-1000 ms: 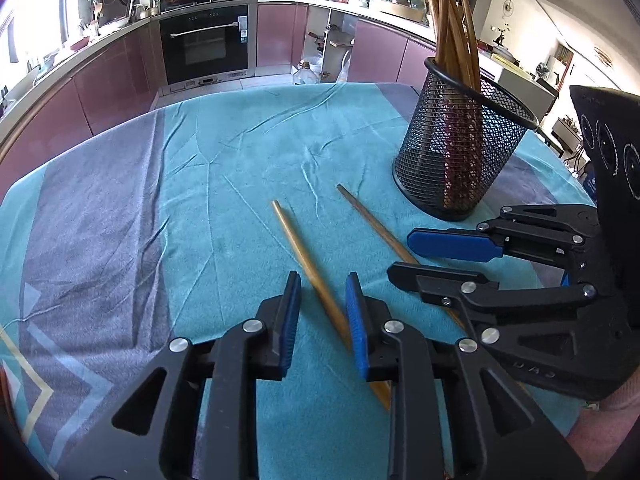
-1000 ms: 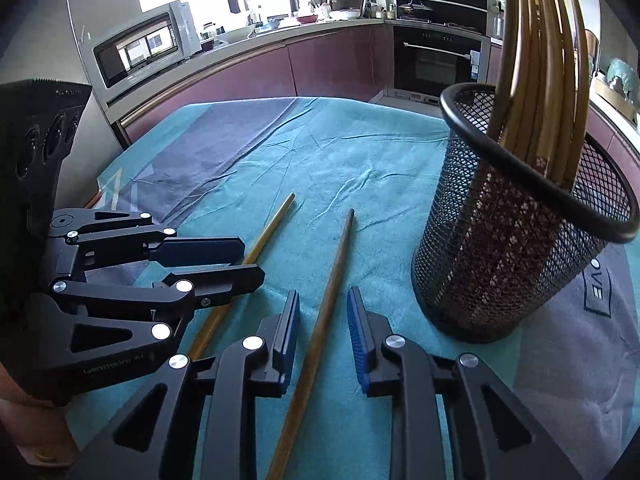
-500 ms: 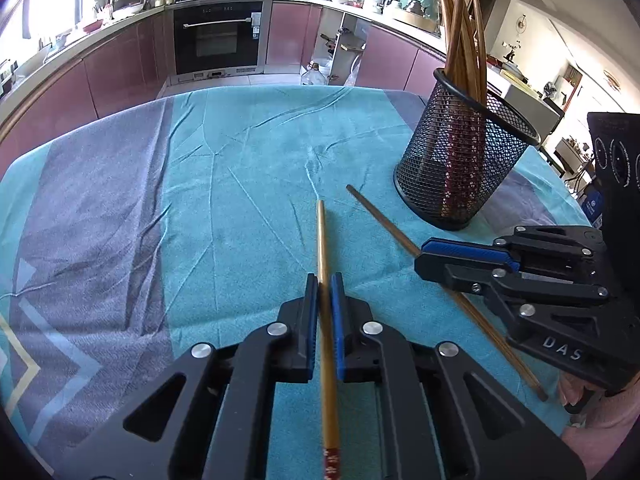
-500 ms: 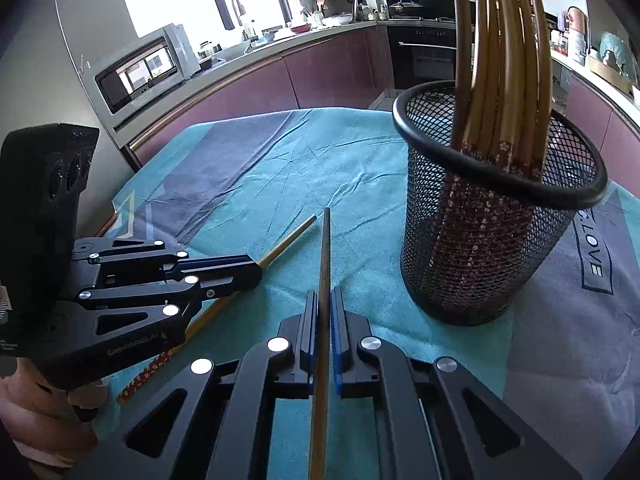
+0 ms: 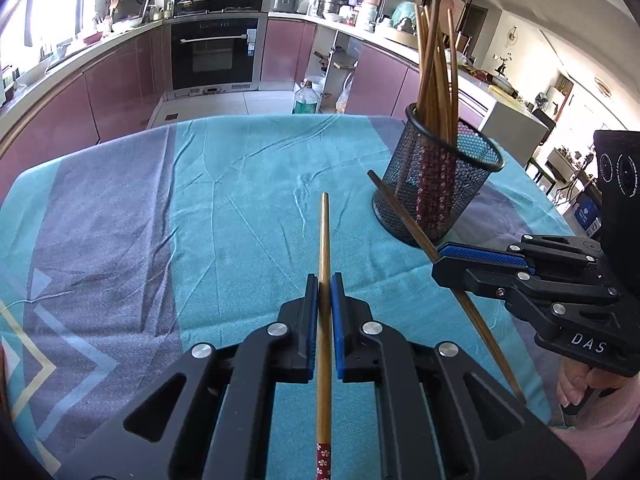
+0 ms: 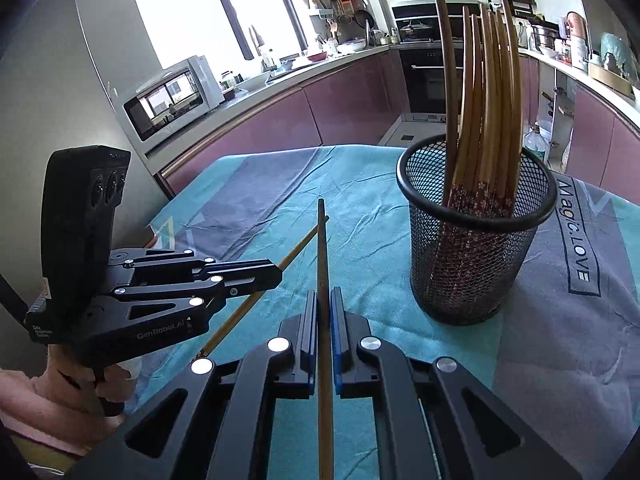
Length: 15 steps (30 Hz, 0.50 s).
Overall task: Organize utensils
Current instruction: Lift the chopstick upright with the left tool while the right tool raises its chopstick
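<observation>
Kitchen, daylit. Large window [image 6: 224, 12] over curved counter [image 6: 320, 66], bright glare. Mauve glossy cabinets [image 5: 120, 84] along curved run. Built-in black oven [image 5: 214, 54] in stainless surround; pale tiled floor [image 5: 240, 104] before it. Microwave [image 6: 172, 96] on counter left of sink. Pots, jars, appliances crowd far counter [image 5: 332, 4]. Plastic bottle [image 5: 306, 98] on floor by open cabinet. Surface covered in teal-and-grey cloth [image 5: 168, 208], wrinkled, lettering "Magic.LOVE" [image 6: 576, 232]. Cream walls, wall clock [image 5: 513, 36] far right.

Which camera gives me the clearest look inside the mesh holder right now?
The right wrist view: it looks down past the mesh holder's rim onto the chopsticks' patterned ends. The left wrist view shows the holder farther off, mostly side-on.
</observation>
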Available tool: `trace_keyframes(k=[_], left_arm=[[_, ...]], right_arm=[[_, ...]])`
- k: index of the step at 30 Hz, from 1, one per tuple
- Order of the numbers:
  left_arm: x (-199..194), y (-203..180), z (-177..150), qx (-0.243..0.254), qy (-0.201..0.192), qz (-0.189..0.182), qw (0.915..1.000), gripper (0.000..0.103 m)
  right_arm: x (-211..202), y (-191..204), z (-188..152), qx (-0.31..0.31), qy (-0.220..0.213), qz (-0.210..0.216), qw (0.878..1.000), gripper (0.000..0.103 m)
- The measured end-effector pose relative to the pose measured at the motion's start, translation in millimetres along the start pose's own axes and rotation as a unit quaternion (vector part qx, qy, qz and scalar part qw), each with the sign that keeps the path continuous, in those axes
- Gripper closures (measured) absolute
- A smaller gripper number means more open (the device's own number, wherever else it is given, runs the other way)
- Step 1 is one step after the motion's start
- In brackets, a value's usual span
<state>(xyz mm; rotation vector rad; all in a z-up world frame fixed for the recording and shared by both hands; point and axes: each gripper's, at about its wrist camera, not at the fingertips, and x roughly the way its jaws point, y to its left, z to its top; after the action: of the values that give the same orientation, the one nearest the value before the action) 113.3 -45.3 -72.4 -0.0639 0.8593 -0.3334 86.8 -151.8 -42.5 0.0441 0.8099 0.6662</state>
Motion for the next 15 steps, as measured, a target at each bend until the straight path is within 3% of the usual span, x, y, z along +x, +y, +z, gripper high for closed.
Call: trace_keyframes(k=[15], left_arm=[[-50,-2,9,0.002,-0.049,-0.035,0.9982,0.096]], right_arm=[[-45,-1,9,-0.006,-0.06,0.006,0.998,0.098]])
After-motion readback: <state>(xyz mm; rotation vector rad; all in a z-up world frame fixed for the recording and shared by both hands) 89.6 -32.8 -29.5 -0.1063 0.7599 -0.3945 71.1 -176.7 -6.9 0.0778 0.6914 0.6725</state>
